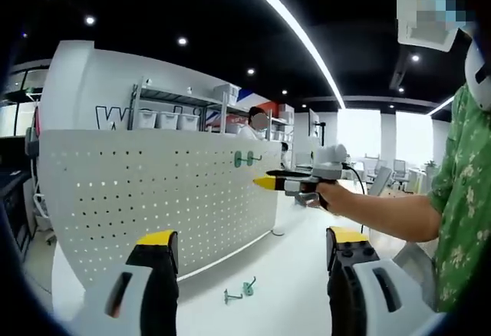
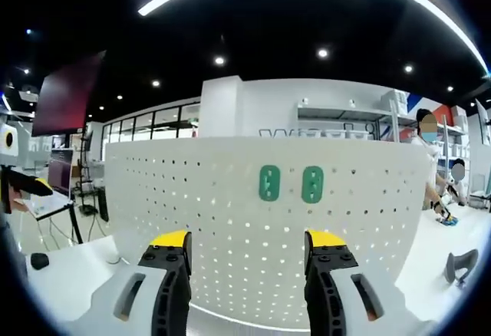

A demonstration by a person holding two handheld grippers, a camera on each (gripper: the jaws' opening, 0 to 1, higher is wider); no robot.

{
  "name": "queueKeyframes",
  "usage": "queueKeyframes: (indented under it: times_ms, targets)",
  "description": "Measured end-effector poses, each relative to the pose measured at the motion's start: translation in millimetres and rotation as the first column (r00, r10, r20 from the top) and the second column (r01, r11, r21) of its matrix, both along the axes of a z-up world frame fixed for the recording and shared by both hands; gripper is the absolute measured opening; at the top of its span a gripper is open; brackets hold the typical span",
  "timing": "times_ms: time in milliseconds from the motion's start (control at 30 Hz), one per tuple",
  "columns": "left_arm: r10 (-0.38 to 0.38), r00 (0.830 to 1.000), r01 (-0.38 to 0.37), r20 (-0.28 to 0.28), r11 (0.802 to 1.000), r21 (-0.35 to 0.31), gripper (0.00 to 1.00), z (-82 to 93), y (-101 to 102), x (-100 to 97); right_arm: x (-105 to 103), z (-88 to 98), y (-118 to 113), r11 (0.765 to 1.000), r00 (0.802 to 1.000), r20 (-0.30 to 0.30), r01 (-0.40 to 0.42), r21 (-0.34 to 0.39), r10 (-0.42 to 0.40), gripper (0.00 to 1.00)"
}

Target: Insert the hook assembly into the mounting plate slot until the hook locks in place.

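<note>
Two green hooks (image 2: 290,183) sit side by side high on the white pegboard (image 2: 230,228), at 12 o'clock above the open, empty right gripper (image 2: 248,253). Open and empty too, the left gripper (image 1: 252,245) frames two loose hooks (image 1: 240,291) on the counter (image 1: 284,275) at 6 o'clock.
</note>
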State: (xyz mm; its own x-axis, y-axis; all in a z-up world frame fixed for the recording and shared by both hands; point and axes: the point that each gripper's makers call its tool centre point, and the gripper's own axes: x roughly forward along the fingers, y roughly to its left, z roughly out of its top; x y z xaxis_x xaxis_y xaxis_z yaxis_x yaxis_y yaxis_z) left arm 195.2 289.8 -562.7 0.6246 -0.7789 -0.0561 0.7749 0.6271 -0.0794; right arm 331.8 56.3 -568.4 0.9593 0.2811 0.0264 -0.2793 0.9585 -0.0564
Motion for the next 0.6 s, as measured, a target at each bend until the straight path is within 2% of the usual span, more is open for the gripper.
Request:
queueKeyframes:
  times_ms: [267,600]
  targets:
    - [0.037,0.999,-0.037,0.012,0.999,-0.01,0.81,3.8,1.6,-8.1,-22.0,-13.2,-2.5,1.0,1.0,-0.026,-0.013,-0.007,0.013,0.6]
    - [0.052,0.998,-0.052,0.03,0.999,-0.017,0.81,11.1,-2.8,-20.3,-40.6,-19.5,-9.4,1.0,0.999,-0.045,-0.015,0.002,0.015,0.59]
